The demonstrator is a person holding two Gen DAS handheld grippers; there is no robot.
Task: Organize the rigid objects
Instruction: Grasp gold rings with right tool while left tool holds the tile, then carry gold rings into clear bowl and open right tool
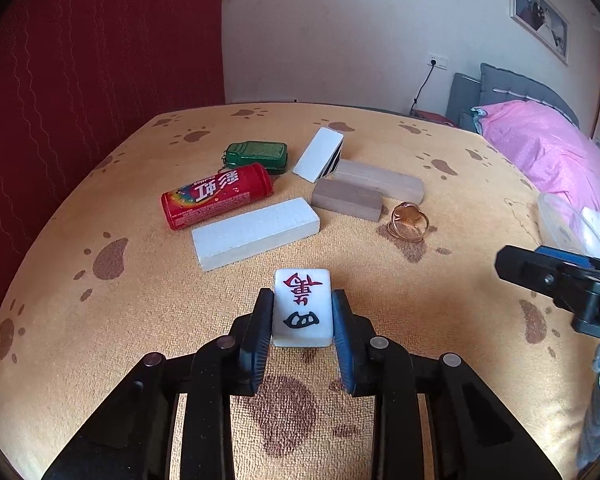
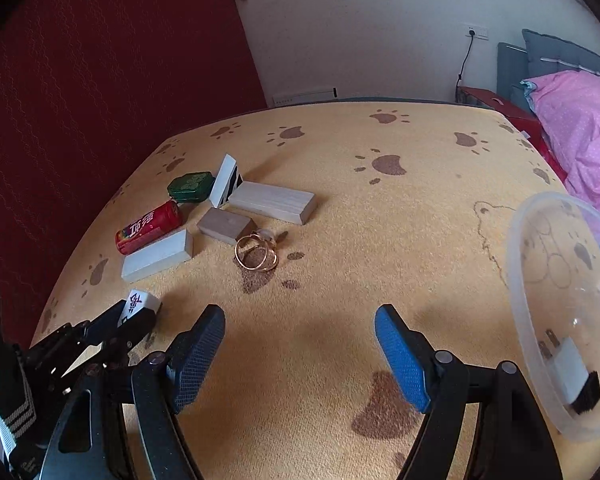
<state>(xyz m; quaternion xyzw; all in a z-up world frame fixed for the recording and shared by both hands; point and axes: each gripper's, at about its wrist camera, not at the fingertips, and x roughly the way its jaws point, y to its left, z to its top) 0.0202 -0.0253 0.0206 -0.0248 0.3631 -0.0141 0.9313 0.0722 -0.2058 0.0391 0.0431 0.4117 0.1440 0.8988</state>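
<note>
Both blue pads of the left gripper (image 1: 302, 312) press the sides of the white mahjong tile (image 1: 302, 307), clamping it just above the paw-print cloth (image 1: 380, 280). Spread wide with nothing between its fingers, the right gripper (image 2: 300, 320) hovers beside the clear plastic bowl (image 2: 516, 248).

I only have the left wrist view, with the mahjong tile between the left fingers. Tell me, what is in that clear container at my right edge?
Observer: The clear plastic bowl holds a white plug adapter with a black end.
Operator: Is the right gripper carrying anything?
Observer: No, the right gripper is open and empty above the yellow cloth.
Operator: Where is the bowl from it?
Observer: Just to its right, near the blue finger; the left gripper, shut on the mahjong tile, is on its other side.
</note>
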